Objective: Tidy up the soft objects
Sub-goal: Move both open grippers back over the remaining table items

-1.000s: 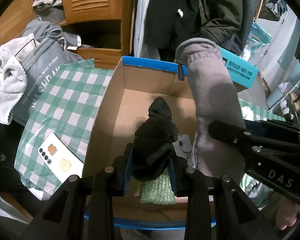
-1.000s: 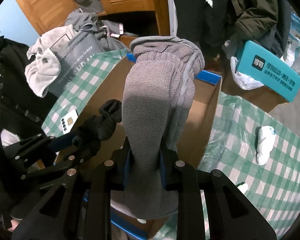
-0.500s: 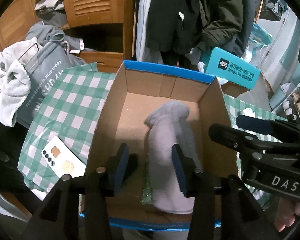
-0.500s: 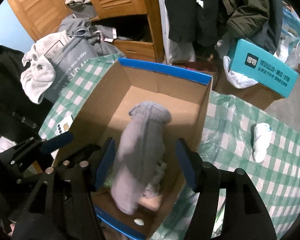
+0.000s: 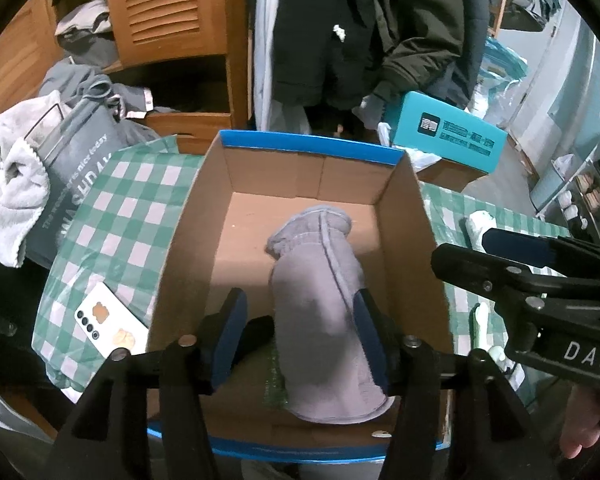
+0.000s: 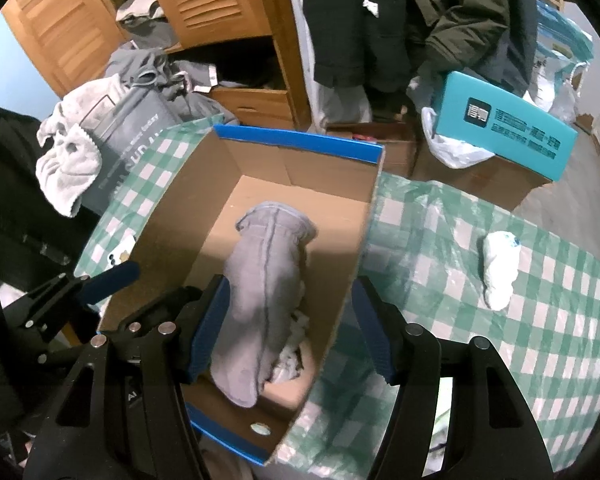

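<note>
Left to right, as we see it from the left wrist view. White phone (image 5: 110, 325) lies on the green checked tablecloth (image 5: 112, 216) at 8 o'clock of the cardboard box (image 5: 184, 248), just beside its wall. Not ours to sort.

Left gripper (image 5: 298, 338) hangs over the near end of the box, jaws spread, pinching nothing. Grey fleece mitten (image 5: 320, 304) lies loose inside the box between those jaws, cuff toward 12 o'clock. A black soft item (image 5: 256, 334) peeks out at its 8 o'clock, and a green textured piece (image 5: 274, 380) sits under its near end.

Right gripper (image 6: 290, 326) is also spread wide and empty, straddling the box's right wall. White crumpled fabric (image 6: 290, 354) shows in the box at the mitten's 4 o'clock.

Progress, our read: several soft items are boxed. Left over: a white balled-up item (image 6: 500, 274) on the cloth at 3 o'clock of the box, well apart from it. We can't tell whether it's a sock or a bag. Likely next pick, right side is closer.
</note>
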Demonstrator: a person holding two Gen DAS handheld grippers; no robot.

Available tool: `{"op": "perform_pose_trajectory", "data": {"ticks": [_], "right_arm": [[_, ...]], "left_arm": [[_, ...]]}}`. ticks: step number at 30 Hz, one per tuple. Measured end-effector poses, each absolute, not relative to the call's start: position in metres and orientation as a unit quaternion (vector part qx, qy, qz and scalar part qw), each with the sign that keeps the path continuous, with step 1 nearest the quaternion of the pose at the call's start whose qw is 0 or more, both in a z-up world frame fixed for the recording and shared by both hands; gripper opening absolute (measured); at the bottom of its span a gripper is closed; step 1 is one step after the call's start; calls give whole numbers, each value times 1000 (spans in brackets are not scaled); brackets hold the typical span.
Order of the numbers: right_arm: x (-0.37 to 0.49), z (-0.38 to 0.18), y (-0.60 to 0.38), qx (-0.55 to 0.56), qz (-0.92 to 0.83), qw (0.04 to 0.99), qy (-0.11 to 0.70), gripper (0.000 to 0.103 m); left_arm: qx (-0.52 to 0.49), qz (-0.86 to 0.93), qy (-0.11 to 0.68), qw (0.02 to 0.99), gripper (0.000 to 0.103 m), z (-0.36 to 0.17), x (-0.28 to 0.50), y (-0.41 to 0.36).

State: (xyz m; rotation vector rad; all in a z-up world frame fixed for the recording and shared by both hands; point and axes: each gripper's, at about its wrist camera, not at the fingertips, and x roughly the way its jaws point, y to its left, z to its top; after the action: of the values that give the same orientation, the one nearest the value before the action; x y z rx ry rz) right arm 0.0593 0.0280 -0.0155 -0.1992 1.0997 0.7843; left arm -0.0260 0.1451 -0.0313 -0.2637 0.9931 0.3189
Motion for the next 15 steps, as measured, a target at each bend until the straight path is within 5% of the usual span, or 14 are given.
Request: {"op": "perform_pose_trajectory", "data": {"ticks": [15], "right_arm": [[64,-21,-31,-95,324,785,519,65]], "left_arm": [[-90,116,487,861,59,-33,-10,101]]}}
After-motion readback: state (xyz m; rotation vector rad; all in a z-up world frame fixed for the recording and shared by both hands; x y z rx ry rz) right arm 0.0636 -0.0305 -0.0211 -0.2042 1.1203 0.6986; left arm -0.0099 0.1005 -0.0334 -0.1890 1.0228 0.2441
